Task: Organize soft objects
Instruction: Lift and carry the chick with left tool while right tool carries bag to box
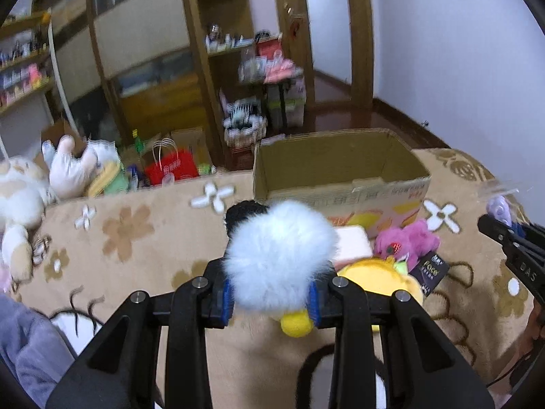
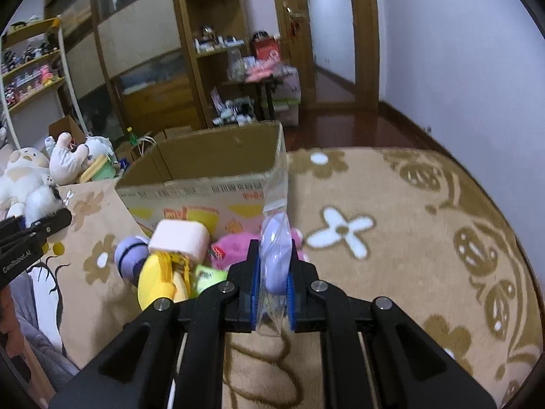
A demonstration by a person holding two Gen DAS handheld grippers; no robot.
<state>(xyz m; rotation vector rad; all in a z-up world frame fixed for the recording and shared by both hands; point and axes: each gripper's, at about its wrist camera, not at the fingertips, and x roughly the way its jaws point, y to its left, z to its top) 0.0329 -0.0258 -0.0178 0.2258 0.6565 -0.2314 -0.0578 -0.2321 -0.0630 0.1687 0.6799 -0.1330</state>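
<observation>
My left gripper [image 1: 272, 293] is shut on a fluffy white plush toy [image 1: 279, 252] with a black ear and a yellow foot, held above the bed. My right gripper [image 2: 274, 272] is shut on a pale purple soft toy in a clear plastic bag [image 2: 276, 255]; it also shows at the right edge of the left wrist view [image 1: 499, 209]. An open cardboard box [image 1: 340, 167] stands just beyond both grippers, also in the right wrist view [image 2: 204, 167]. In front of it lie a pink plush [image 1: 405, 242], a yellow plush [image 2: 160, 279], a pink cushion block [image 2: 178, 238] and a purple toy [image 2: 129, 255].
The bed carries a tan blanket with flower patterns [image 2: 408, 238]. Large white plush animals [image 1: 20, 197] lie at the far left. Beyond the bed are a red bag [image 1: 170, 167], wooden shelves [image 1: 218, 51] and a doorway [image 1: 327, 34]. A grey sleeve [image 1: 27, 351] is at lower left.
</observation>
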